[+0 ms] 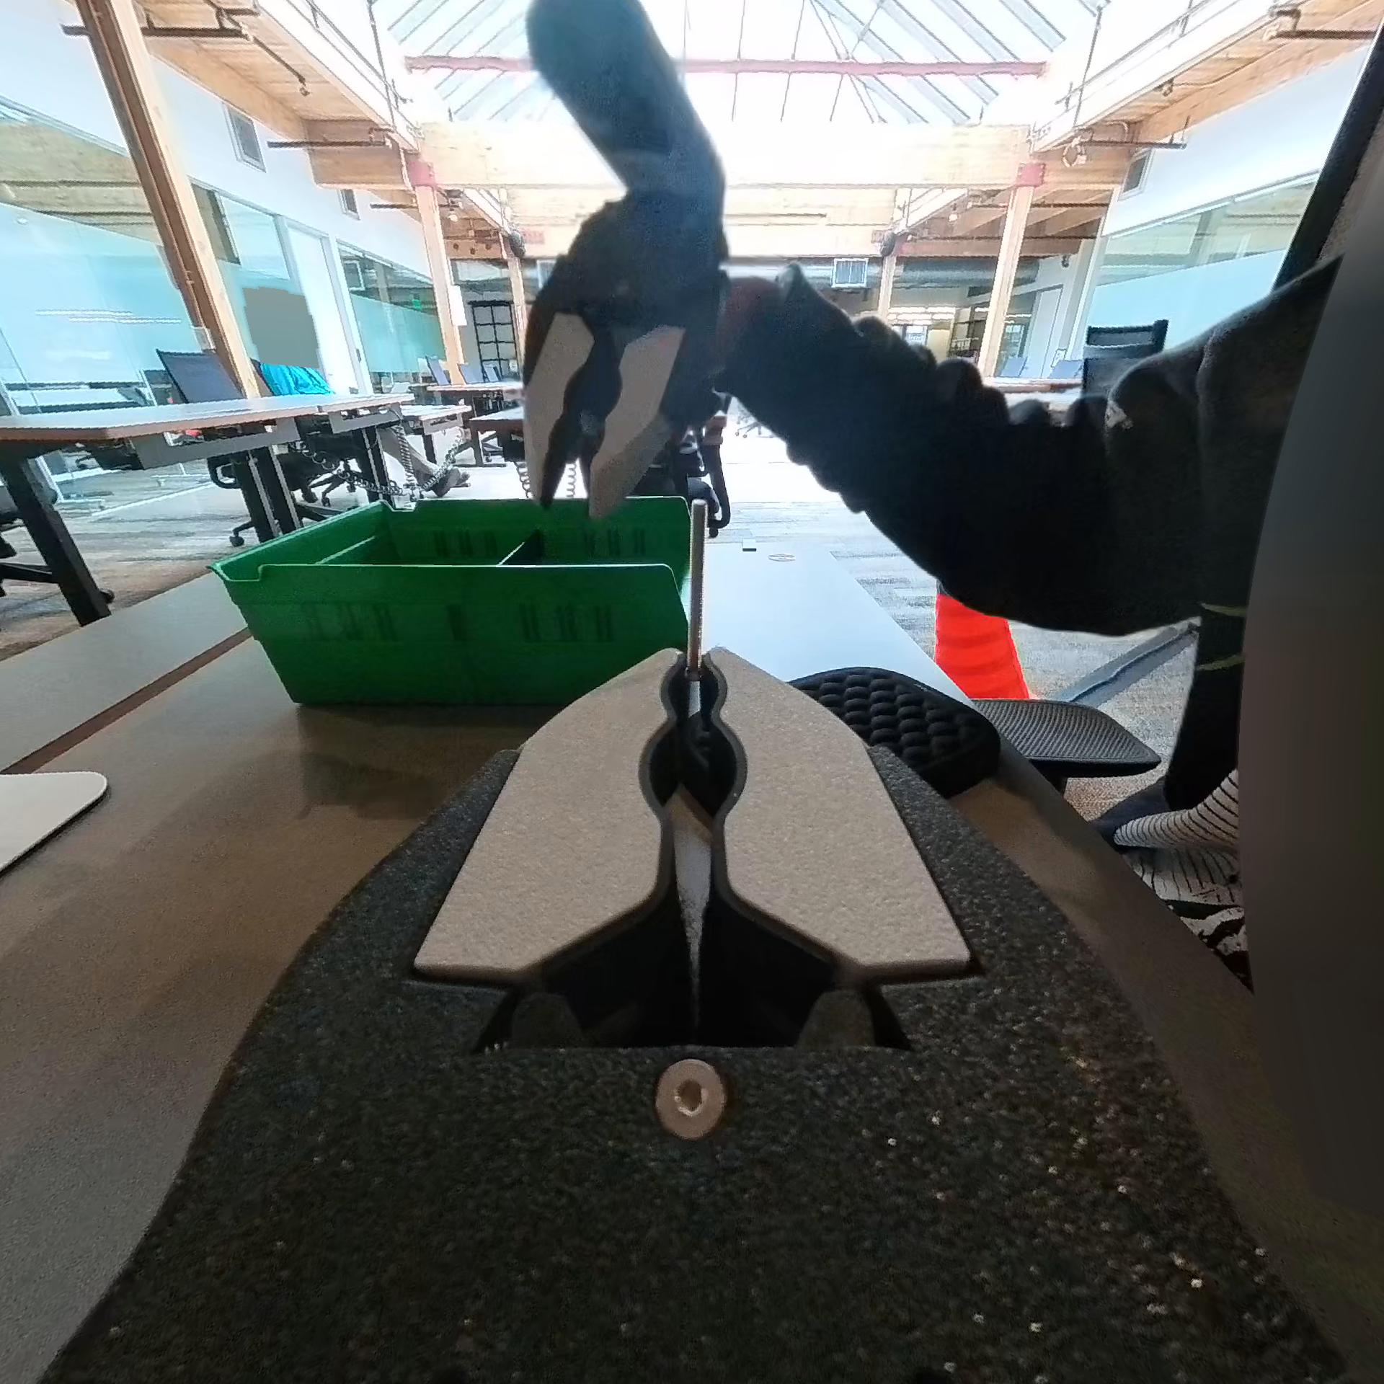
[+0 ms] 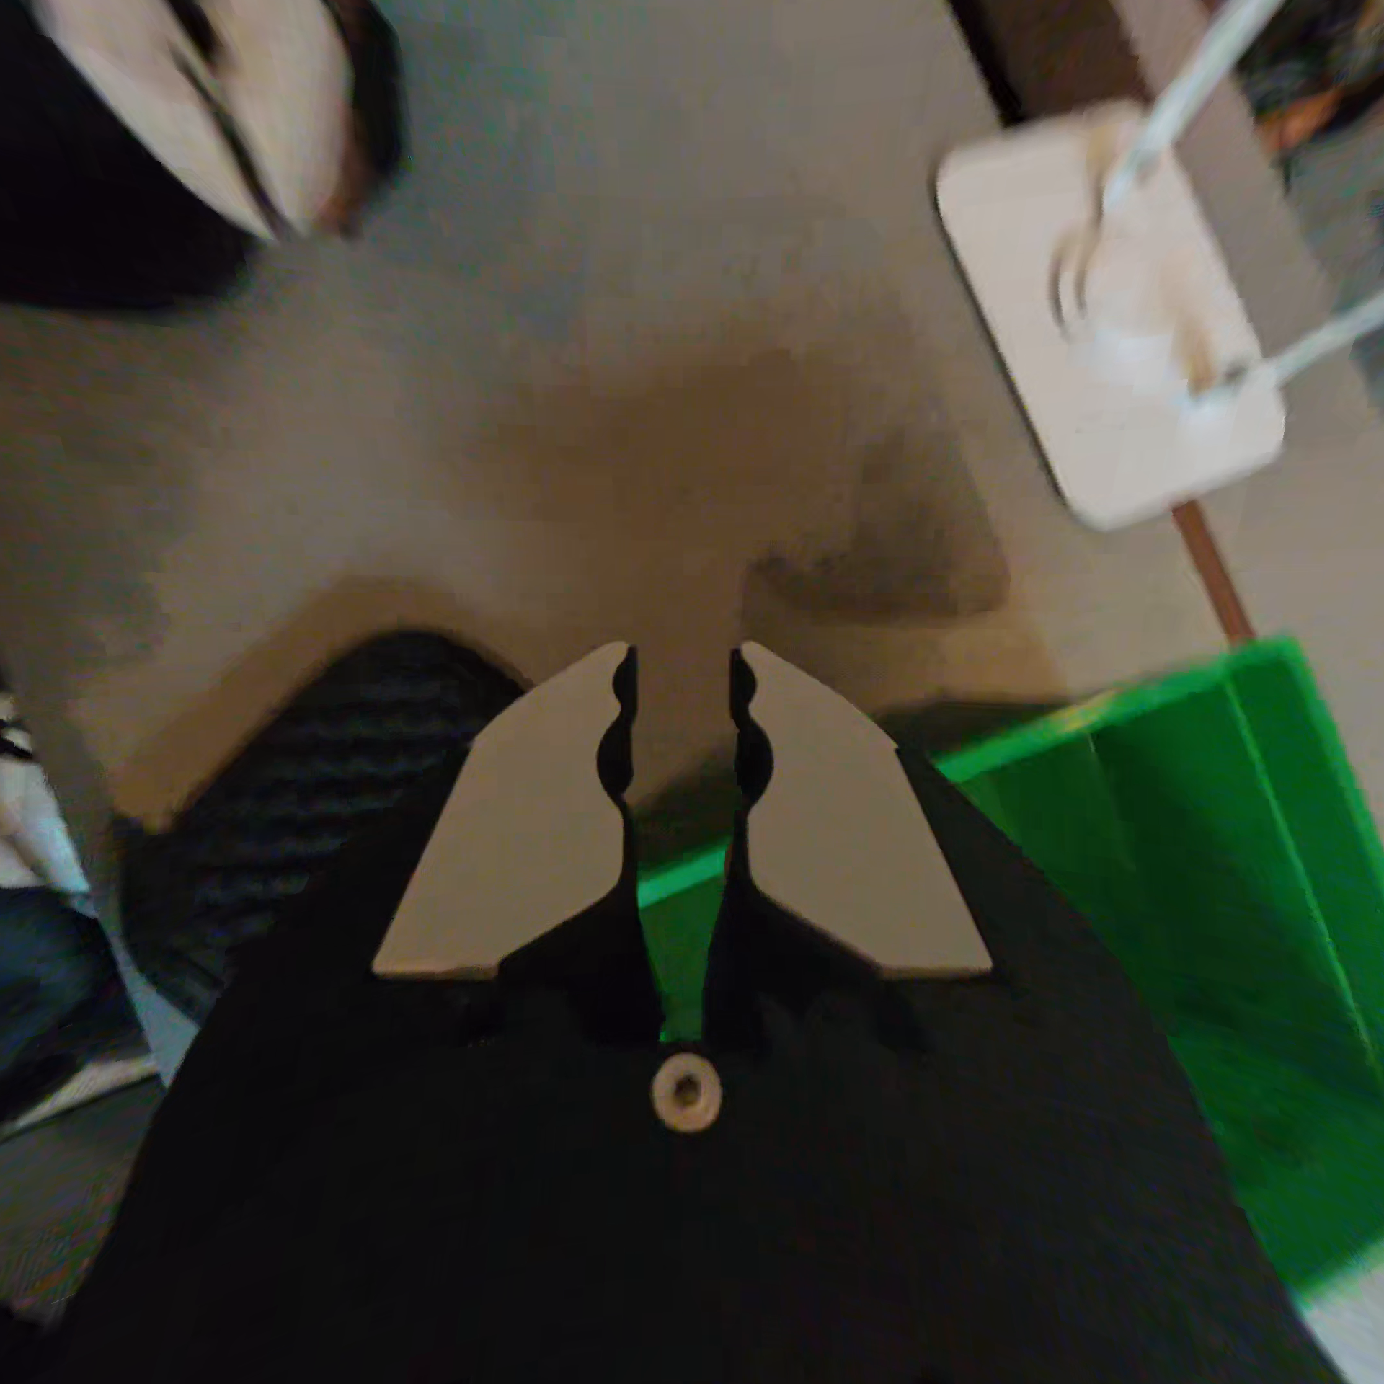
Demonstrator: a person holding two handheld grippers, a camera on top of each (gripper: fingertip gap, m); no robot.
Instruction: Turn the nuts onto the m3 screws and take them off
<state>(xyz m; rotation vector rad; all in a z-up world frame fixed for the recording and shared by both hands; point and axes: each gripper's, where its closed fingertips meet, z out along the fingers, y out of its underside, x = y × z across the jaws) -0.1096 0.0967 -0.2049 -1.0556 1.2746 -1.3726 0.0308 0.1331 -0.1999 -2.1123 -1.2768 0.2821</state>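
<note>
One long screw (image 1: 696, 577); one green bin (image 1: 457, 621); two tools (image 1: 695, 663) (image 1: 573, 498); one orange cone (image 1: 973, 644); one white charger block (image 2: 1108, 314) on one tabletop (image 1: 150, 749).

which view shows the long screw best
The left wrist view: the screw stands upright and sharp, clamped at its base in the left gripper, beside the green bin. The right wrist view is blurred and shows no screw, only the left gripper's shut jaws top left.

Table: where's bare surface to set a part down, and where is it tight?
Free: table between green bin and white pad, and the pale stretch behind the screw. Tight: around the left gripper holding the screw, right gripper over the bin, chair armrest alongside.
</note>
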